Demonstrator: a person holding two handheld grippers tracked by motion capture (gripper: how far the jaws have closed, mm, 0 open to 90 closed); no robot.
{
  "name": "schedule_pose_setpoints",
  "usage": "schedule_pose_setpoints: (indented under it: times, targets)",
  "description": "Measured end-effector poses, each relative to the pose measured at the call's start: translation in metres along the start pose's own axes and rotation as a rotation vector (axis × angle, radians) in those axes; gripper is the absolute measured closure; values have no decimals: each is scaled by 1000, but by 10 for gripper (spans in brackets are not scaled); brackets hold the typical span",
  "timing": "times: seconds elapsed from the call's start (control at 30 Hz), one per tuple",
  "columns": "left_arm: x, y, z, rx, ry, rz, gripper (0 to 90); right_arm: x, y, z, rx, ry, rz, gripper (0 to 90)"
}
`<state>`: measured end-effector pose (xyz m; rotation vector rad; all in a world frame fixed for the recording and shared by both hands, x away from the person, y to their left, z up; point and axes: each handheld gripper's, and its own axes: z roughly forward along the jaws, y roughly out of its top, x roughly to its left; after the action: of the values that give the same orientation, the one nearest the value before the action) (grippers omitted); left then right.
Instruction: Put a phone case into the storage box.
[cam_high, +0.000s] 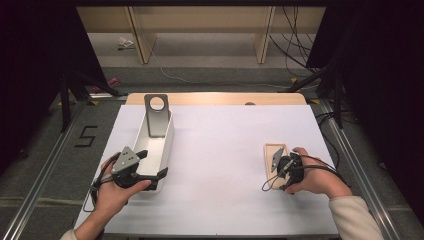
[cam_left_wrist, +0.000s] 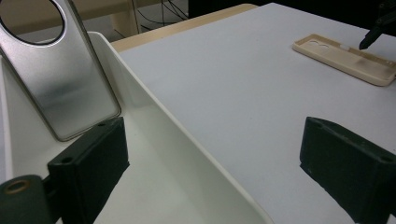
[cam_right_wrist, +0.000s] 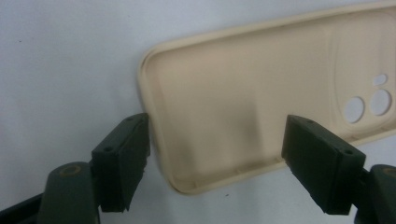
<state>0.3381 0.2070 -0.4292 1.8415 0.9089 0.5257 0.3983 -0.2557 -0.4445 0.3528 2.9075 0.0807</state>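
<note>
Your right gripper sits closest to the lens in the right gripper view, its two black jaws standing wide and bracketing the near end of the beige phone case; the pads do not press on it yet, since a sliver of white table shows between the left pad and the case's edge; nothing is held. From the high view the phone case lies on the right half of the white table, open side up, camera cut-outs at its far end, its long axis running near to far; your right gripper is right over its near end, so this hand is plainly the nearer one. What matters for the grab, I judge, is that your jaws straddle the short width of the case, not its length; close across those two long rims and keep the case's end centred between the pads. Your left gripper is well apart at the left, its jaws wide, one inside and one outside the right wall of the white bin, gripping nothing I can see; a silver phone stand leans in the bin's far end.
</note>
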Motion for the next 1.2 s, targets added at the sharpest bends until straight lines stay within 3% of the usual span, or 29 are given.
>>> schedule_pose_setpoints:
  times: [0.33,0.4,1.2]
  targets:
    - [0,0,0,2,-3,3,74,2,3,5,23,12,-28,271]
    - [0,0,0,2,-2,4,74,3,3,6,24,25,-29,332]
    - [-1,0,1,1,-7,7,74,9,8,4,45,106,-109,694]
